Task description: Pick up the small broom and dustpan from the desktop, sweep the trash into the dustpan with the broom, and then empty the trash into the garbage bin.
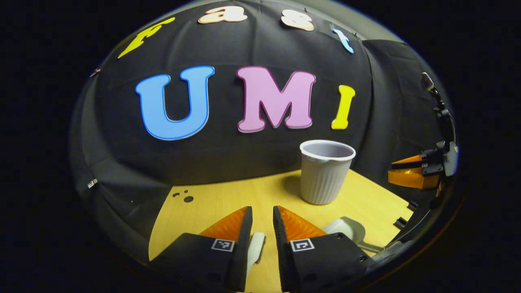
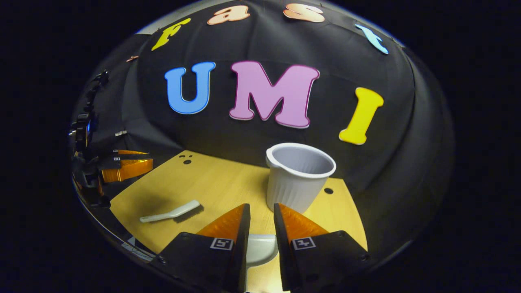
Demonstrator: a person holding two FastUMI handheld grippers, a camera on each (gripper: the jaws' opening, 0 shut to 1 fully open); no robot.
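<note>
We see the broom [image 2: 171,212] and dustpan [image 1: 346,230] lying on the tabletop [image 2: 220,183] near the bin [image 2: 299,179] (no trash visible), both tools, left [image 1: 262,221] and right [image 2: 261,219], parted and empty—fitting either start or finish.

White broom [image 2: 171,212], dustpan [image 2: 260,249] lie beside upright bin [image 2: 299,179].

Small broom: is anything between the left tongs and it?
Nothing visible. In the left gripper view the small broom lies on the desktop just beyond the gap of the open left tongs; the garbage bin stands farther back.
</note>
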